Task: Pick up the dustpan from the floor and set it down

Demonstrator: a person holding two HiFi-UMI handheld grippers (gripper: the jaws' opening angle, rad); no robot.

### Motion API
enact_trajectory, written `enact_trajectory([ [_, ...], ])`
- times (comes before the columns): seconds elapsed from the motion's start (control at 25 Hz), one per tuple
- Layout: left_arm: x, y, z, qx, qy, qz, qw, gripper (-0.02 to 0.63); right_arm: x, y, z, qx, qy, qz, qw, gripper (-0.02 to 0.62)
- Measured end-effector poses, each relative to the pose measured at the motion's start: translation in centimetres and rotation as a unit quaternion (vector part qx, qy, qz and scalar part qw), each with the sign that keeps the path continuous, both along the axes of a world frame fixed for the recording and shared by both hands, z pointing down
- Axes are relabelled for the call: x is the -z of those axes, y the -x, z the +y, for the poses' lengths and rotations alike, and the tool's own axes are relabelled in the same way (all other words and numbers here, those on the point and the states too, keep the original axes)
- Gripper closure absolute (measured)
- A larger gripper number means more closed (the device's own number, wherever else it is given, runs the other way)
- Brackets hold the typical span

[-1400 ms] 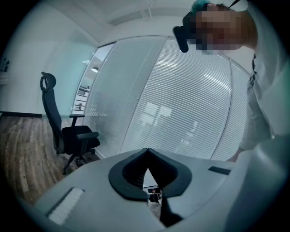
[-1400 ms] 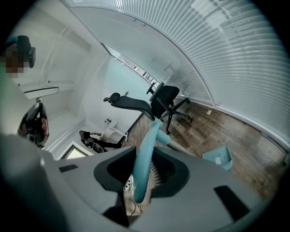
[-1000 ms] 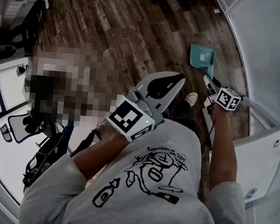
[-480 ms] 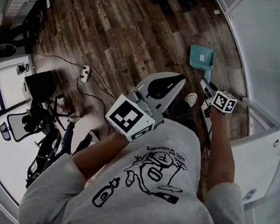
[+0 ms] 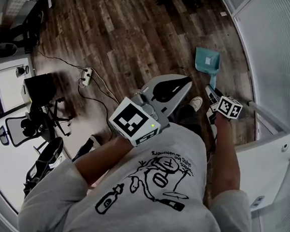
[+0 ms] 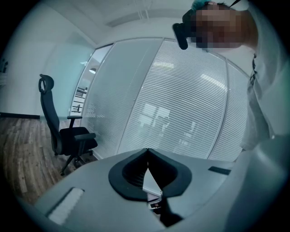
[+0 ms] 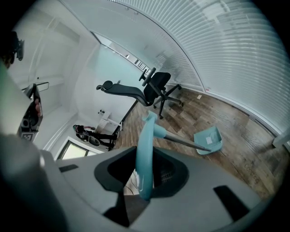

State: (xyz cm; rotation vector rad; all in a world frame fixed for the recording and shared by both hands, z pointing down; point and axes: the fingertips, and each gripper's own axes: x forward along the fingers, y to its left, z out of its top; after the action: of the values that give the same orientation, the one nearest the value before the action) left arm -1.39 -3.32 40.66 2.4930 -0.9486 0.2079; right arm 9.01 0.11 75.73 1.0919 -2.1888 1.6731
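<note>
Looks down past a grey printed sweatshirt (image 5: 153,189) filling the bottom of the head view. Holds left gripper (image 6: 147,154) up in front of the chest, roughly level, jaws pressed together tip to tip with nothing between them. Faces a slatted glass wall (image 6: 181,99) there, with a black office chair (image 6: 68,136) off to the side. Holds right gripper (image 7: 145,158) lower, at the right of the head view, angled down beside a white shoe (image 5: 197,101). Clamps it on the teal loop handle (image 7: 146,131) of the dustpan (image 5: 208,60), jaws partly closed, pads against both sides of the loop. Follows a thin dark shaft (image 7: 183,142) from that handle out to the teal pan, down at the wood floor (image 5: 127,30) close to the slatted wall. Cannot tell whether resting there or just lifted. Farther left on the floor, picks out a white power strip (image 5: 86,75) with its cable. Farthest off in the right gripper view, catches two swivel chairs (image 7: 158,86).
</note>
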Motion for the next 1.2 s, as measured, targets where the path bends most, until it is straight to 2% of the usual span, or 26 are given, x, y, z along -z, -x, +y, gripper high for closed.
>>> enact_trajectory([
  [0.28,0.0,-0.1,0.2,-0.003,-0.002,-0.001,1.0000,0.604,-0.6,-0.2,1.2,-0.015,0.011,-0.003,1.000,0.517],
  [0.44,0.0,0.0,0.2,-0.005,0.000,-0.002,1.0000,0.604,-1.0,-0.7,1.4,-0.018,0.010,0.012,1.000,0.517],
  [0.84,0.2,0.1,0.4,-0.009,-0.003,0.000,1.0000,0.604,-1.8,-0.2,2.8,0.003,0.019,0.023,1.000,0.509],
  [1.04,0.3,0.2,0.2,-0.008,-0.005,0.002,1.0000,0.604,-1.5,0.4,3.3,0.004,0.035,0.009,0.999,0.476],
  [1.2,0.5,0.1,0.3,-0.011,-0.009,0.003,0.9999,0.604,-2.1,0.3,4.1,0.005,0.041,0.016,0.999,0.464],
])
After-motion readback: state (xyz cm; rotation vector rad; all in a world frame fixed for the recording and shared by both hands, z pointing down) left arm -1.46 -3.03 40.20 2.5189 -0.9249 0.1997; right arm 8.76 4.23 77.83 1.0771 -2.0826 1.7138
